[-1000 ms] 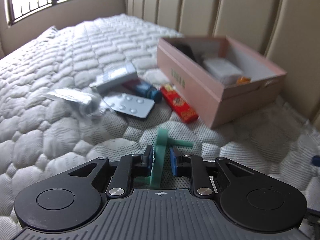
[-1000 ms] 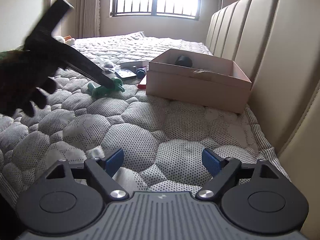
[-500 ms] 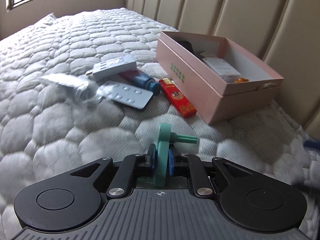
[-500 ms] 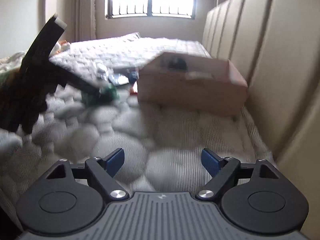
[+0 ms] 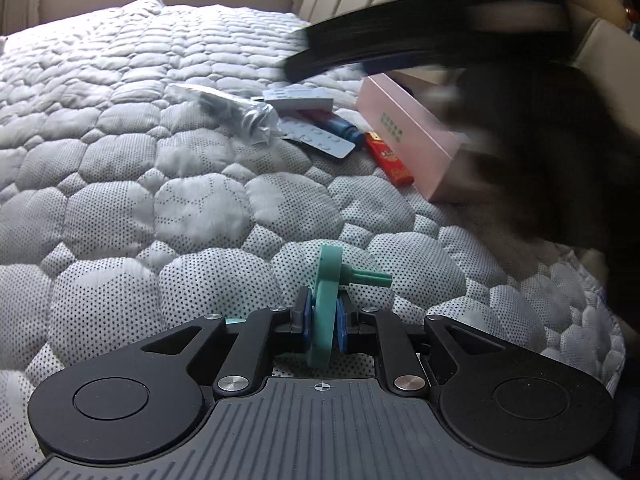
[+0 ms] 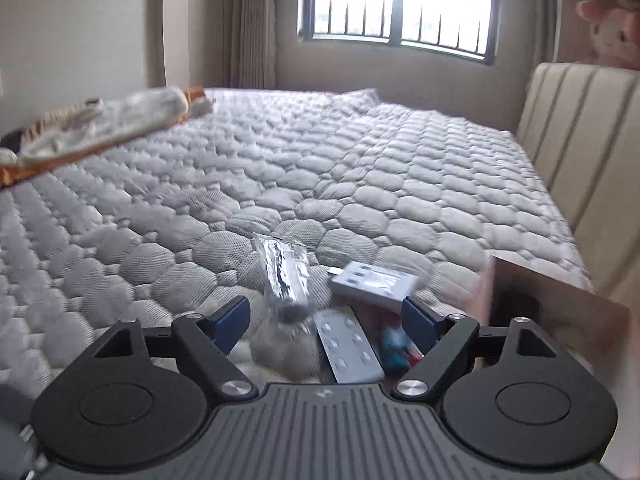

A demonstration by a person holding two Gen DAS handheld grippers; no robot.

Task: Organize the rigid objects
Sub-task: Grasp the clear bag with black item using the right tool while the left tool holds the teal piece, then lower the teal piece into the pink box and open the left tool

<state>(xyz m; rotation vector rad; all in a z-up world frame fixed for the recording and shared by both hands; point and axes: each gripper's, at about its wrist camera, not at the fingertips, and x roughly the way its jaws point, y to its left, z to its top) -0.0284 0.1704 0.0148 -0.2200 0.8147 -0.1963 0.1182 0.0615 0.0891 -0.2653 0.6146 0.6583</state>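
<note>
left tongs have just closed on the green plastic part, lifted off the bed; right tongs, open and narrowing, now hover empty over the blister pack left of the pink box.

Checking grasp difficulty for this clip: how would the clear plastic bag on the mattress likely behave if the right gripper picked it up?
The clear plastic bag looks crinkled and thin, so it would probably flop and deform. Its glossy film may slip between the pads. A dark item sits at one end, so it would likely hang unevenly.
</note>
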